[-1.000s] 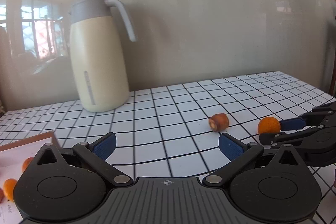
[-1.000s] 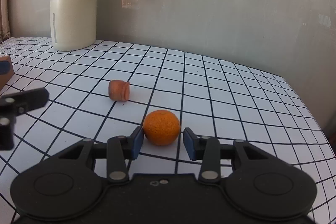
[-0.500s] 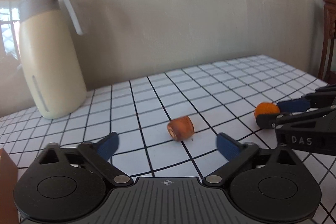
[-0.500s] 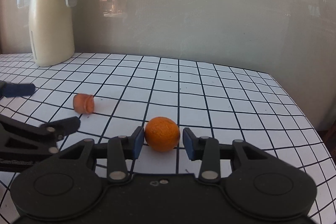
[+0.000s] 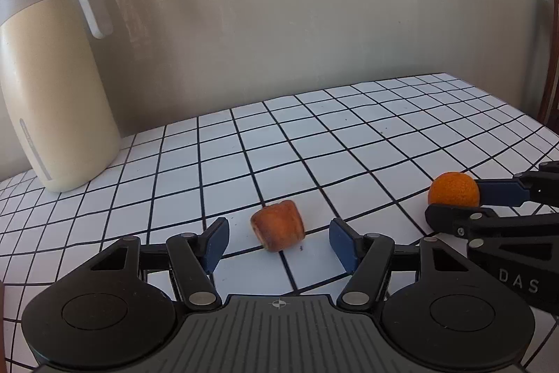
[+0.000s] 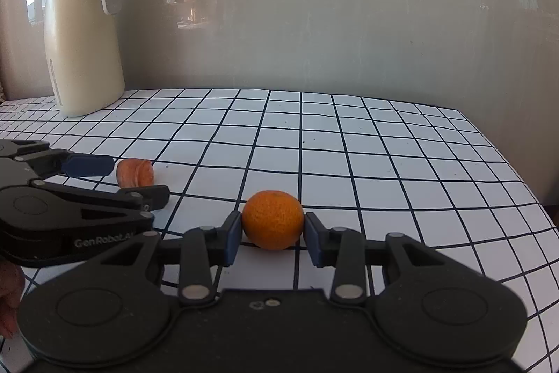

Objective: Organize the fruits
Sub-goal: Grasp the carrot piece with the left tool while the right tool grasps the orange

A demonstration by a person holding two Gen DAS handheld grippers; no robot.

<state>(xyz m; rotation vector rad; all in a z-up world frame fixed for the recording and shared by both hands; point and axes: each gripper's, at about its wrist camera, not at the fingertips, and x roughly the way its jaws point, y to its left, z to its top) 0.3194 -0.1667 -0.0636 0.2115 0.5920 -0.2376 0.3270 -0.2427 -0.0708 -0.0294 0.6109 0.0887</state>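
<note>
1. Left gripper (image 5: 278, 242) fingers just narrowed to half-open around brown fruit piece (image 5: 277, 230), not touching yet.
2. Right gripper (image 6: 272, 242) fingers closed against orange (image 6: 273, 219) on tabletop (image 6: 384, 142).
3. Both lifts seemingly next.

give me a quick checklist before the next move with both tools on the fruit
1. Right tool pads on the orange: ok, both touch its sides.
2. Orange lifted: not ok, it sits on the tablecloth.
3. Brown fruit piece between left tool pads: ok, centred.
4. Left tool gripping it: not ok, the jaws have just been closing but gaps remain.
5. Tools apart from each other: ok.
6. Drop-off spot: cannot tell, none in view.
</note>
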